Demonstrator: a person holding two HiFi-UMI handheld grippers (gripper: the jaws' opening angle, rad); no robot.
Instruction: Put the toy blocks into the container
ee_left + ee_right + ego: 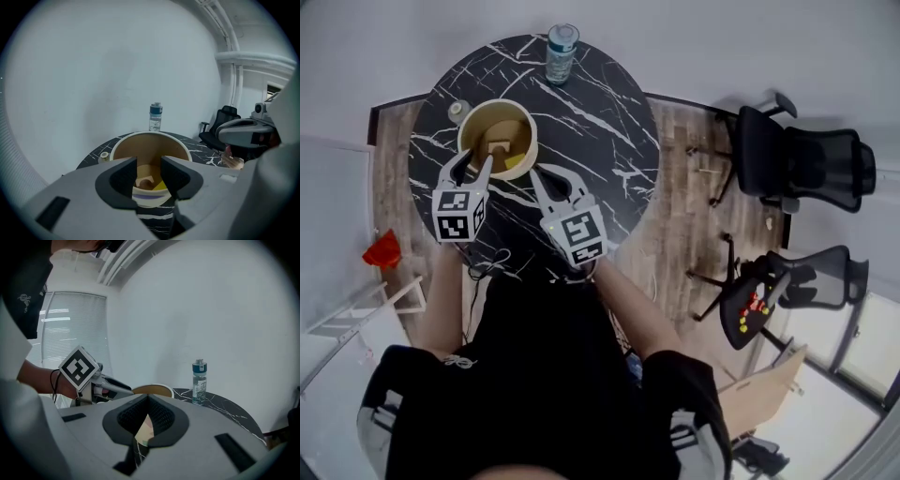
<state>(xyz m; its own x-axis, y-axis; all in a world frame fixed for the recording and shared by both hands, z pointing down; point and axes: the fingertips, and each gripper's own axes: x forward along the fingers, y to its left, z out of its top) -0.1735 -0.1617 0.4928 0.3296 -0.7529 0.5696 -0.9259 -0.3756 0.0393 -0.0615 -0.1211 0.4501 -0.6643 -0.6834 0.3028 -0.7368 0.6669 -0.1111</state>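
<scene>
Both grippers empty: left gripper fingers apart, container holding blocks just beyond their tips; right gripper fingers closed together.

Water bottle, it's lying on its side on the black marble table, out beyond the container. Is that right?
Not quite. The water bottle is not lying on its side. It stands upright, cap up, on the black marble table, out beyond the container. The left gripper view shows this most plainly, with the bottle rising straight up behind the container's far rim.
</scene>
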